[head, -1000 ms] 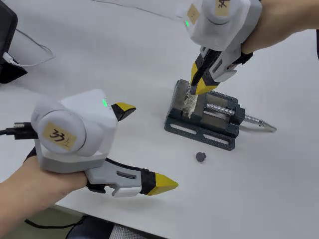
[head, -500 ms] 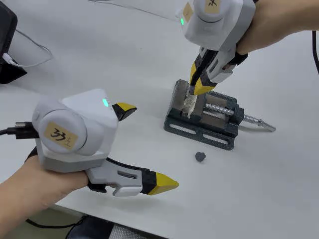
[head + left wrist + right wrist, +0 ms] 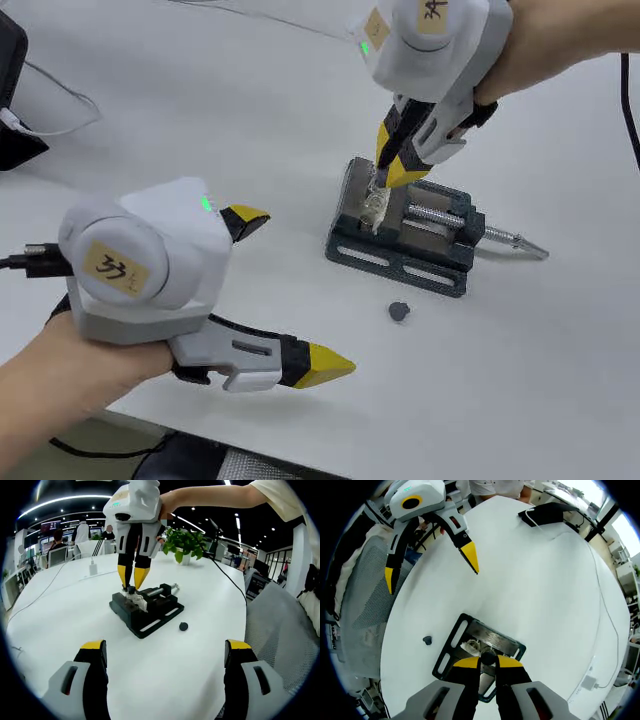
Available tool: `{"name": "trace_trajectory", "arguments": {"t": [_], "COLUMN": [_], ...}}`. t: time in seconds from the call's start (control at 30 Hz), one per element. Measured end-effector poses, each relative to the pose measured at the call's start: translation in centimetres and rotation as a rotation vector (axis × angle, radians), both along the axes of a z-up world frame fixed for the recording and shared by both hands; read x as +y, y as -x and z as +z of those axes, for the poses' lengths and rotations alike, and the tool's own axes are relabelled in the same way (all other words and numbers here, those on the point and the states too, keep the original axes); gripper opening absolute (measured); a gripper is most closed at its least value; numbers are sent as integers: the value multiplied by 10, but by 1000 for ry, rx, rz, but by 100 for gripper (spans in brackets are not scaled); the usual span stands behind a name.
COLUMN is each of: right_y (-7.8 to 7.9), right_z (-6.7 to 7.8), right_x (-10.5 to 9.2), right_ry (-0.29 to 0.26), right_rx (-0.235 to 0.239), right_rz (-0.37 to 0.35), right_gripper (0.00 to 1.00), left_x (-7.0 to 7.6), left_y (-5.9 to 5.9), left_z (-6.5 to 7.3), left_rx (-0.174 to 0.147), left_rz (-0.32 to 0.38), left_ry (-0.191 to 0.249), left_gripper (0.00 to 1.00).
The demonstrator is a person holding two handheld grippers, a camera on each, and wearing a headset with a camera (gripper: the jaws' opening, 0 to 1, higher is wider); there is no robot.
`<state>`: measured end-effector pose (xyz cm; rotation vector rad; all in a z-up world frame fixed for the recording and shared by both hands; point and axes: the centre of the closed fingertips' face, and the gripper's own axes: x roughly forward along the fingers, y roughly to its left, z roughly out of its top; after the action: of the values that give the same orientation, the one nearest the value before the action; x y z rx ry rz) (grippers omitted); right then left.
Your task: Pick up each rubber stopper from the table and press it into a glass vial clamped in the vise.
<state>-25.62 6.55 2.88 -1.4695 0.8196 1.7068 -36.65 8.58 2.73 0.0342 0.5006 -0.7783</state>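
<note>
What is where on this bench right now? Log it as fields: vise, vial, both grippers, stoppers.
vise: dark, standing on the white table
vial: clear glass, clamped in the vise
right gripper: shut on held stopper, pointing down at the vial
held stopper: dark, at the vial mouth; seated or not, cannot tell
left gripper: open, holding nothing, near the table's front edge
loose stopper: on the table in front of the vise, apart from it

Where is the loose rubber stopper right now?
In the head view, the loose stopper lies on the table in front of the vise, right of the left hand-held gripper.
</note>
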Motion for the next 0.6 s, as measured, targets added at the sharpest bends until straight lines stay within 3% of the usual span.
{"name": "trace_trajectory", "arguments": {"t": [0.27,0.37,0.6], "right_y": [-10,-6,-2], "right_z": [-2,1,12], "right_x": [1,1,4], "right_ry": [-4,-15,-36], "right_rx": [13,0,19], "right_rz": [-3,1,-16], "right_gripper": [10,11,12], "left_x": [0,0,0], "left_y": [2,2,0], "left_z": [-1,-1,1], "left_rx": [4,6,-1], "left_rz": [-2,-2,0], "left_ry": [2,3,7], "left_gripper": [97,97,97]}}
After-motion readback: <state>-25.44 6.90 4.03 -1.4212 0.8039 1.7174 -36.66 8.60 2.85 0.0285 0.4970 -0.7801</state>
